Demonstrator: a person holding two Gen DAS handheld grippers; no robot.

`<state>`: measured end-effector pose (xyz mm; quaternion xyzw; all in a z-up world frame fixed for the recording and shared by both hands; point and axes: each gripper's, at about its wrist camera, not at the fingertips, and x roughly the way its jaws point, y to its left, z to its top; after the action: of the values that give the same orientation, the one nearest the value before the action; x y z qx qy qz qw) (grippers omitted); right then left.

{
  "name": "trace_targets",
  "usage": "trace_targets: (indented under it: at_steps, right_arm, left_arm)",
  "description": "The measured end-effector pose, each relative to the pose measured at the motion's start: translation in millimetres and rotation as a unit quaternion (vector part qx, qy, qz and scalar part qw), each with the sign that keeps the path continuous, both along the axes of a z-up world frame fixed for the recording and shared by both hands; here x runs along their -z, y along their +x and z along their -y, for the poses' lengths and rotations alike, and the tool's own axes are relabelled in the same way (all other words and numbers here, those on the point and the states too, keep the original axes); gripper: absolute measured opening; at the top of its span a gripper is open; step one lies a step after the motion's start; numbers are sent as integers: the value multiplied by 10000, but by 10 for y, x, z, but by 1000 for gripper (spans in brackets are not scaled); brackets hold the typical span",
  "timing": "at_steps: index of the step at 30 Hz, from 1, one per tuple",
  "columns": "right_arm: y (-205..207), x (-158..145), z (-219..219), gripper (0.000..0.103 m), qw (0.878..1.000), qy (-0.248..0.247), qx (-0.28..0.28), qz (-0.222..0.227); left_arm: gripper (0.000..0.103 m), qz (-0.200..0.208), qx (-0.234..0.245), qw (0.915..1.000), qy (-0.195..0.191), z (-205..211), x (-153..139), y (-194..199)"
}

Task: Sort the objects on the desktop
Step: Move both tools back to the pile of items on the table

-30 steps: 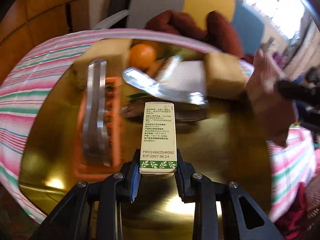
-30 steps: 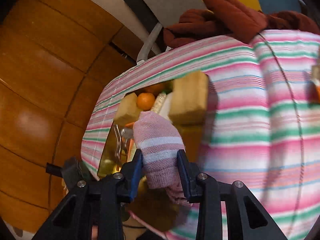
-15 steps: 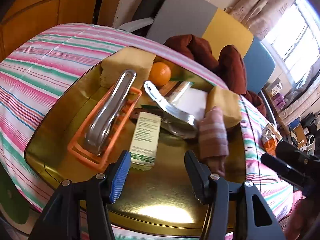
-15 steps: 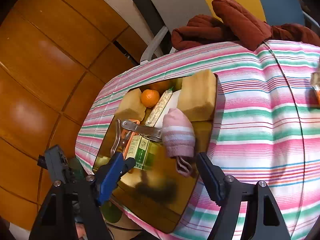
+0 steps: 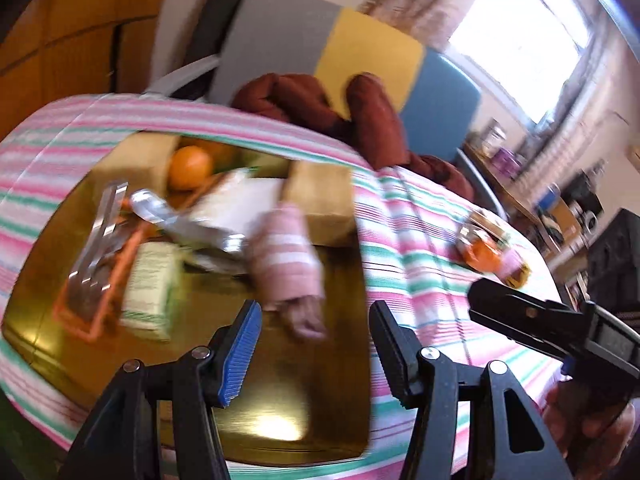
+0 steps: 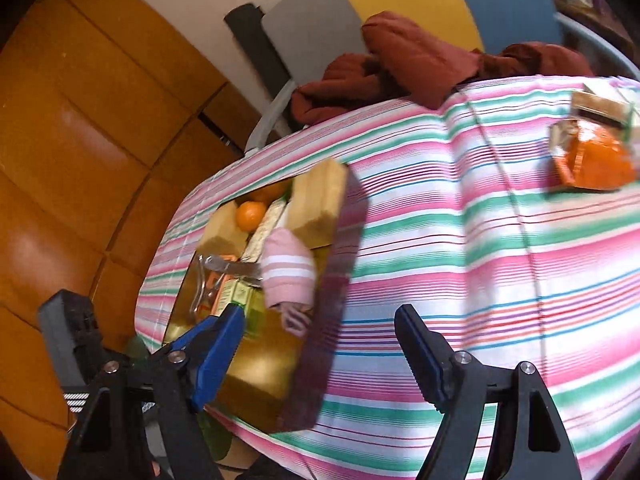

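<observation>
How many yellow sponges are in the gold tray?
2. One sponge stands at the tray's far right corner; the other sponge sits at the far left, beside the orange. More may be hidden.

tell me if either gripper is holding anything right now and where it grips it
Nothing is held. The left gripper and right gripper are both open; the pink sock and green box lie in the gold tray.

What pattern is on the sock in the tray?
Pink with white stripes; the sock shows clearest in the right wrist view.
</observation>
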<state>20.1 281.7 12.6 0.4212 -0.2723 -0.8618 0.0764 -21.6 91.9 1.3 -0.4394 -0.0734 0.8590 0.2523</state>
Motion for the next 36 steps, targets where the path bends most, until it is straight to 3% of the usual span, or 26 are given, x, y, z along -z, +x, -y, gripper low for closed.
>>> trace_targets:
  at_steps: [7,12,17,23,26,28,33,36]
  right_arm:
    - [320,33,-605,83,9987,113,493,36]
    - [571,218,-1190,86,9946,195,899,480]
    - [739,309,-1744,86,9876,664,1172,805]
    - [709,85,-2647,85,9673,1464,2005,512]
    - [510,2,-3094,71,9560,1634,2395,440]
    - [315,10,-3333,53,9498,1702,2563,569]
    - [42,199,-3658,44,9440,1506,2743,1048]
    - [50,339,-3539,43,9526,1346,2439,1223]
  left_arm:
    - [57,-5,716,9973,-172,-609,-53,146]
    - [57,45,1254,9913,-397,-1037,15,333]
    - [57,110,1685,9836,-634,-1356,93,450]
    - [57,400,1630,9831,-736,-1504,213,328]
    - [57,524,1533,9842,-716,-1485,234,305]
    - [57,505,1504,9847,-722,-1455,229,335]
    - [57,623,1511,9836,-764,-1406,308,375]
    - [57,735,1528,9827,-750,-1424,396,359]
